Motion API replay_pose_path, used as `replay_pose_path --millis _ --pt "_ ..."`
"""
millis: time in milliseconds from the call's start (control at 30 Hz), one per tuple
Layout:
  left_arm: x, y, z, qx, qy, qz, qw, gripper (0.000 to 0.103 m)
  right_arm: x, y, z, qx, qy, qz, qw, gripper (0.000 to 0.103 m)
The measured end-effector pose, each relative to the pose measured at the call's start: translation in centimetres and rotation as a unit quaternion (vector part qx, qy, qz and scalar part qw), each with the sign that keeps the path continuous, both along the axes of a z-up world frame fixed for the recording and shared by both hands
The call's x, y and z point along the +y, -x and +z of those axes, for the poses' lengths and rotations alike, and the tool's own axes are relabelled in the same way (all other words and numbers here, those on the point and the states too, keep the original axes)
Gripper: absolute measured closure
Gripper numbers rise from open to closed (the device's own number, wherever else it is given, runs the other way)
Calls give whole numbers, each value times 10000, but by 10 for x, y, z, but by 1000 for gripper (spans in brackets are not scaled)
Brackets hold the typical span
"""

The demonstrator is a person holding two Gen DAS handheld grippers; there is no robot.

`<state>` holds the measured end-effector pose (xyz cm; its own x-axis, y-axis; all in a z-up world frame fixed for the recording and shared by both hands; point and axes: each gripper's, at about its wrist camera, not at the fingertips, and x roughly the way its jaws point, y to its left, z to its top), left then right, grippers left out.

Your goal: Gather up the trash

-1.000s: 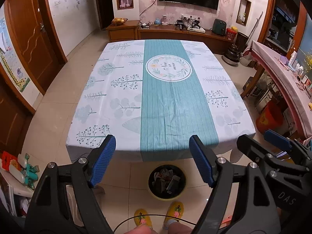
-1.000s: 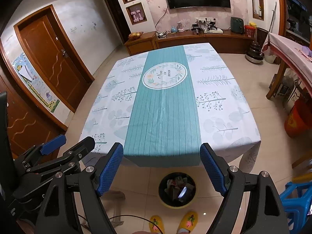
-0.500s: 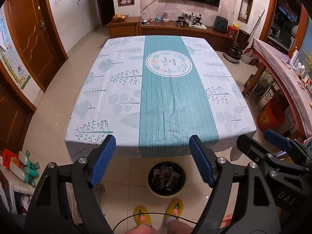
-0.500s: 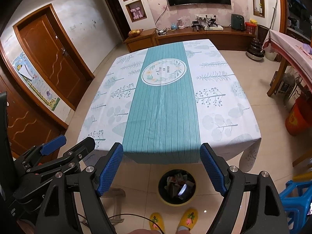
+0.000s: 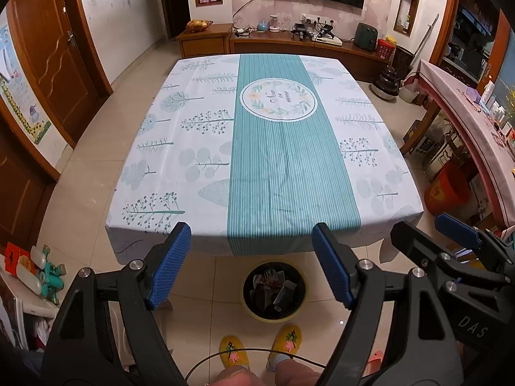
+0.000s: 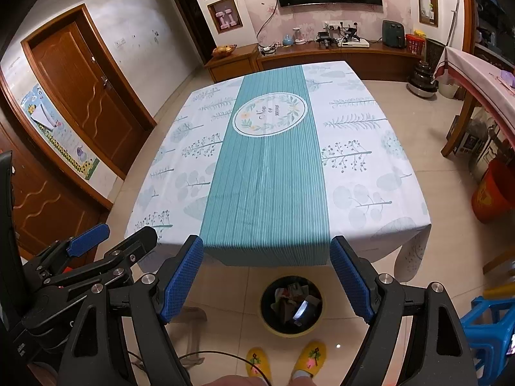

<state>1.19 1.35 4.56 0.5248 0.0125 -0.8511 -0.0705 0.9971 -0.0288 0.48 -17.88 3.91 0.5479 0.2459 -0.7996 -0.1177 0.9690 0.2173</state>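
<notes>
A round black bin with a yellow rim (image 5: 274, 291) stands on the floor in front of the table, holding several pieces of trash; it also shows in the right wrist view (image 6: 291, 304). My left gripper (image 5: 251, 263) is open and empty, held above the floor near the table's front edge. My right gripper (image 6: 266, 276) is open and empty, beside the left one. The table (image 5: 193, 128) wears a white and teal cloth with nothing on it, also in the right wrist view (image 6: 354, 148).
My yellow slippers (image 5: 289, 337) stand just behind the bin. A red bucket (image 6: 492, 193) and a blue stool (image 6: 489, 325) sit at the right. A second table (image 5: 466, 122) runs along the right. A wooden door (image 6: 83, 96) is at the left.
Both grippers have risen and pulled back a little; the table and bin sit lower and smaller in view. Both stay open and empty.
</notes>
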Motion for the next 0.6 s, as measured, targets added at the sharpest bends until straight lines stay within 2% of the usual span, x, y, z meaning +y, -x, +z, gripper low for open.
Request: replay_pose_path --millis 600 --pt "5 0 -6 86 -7 -27 10000 28 0 -1 -7 55 8 54 10000 21"
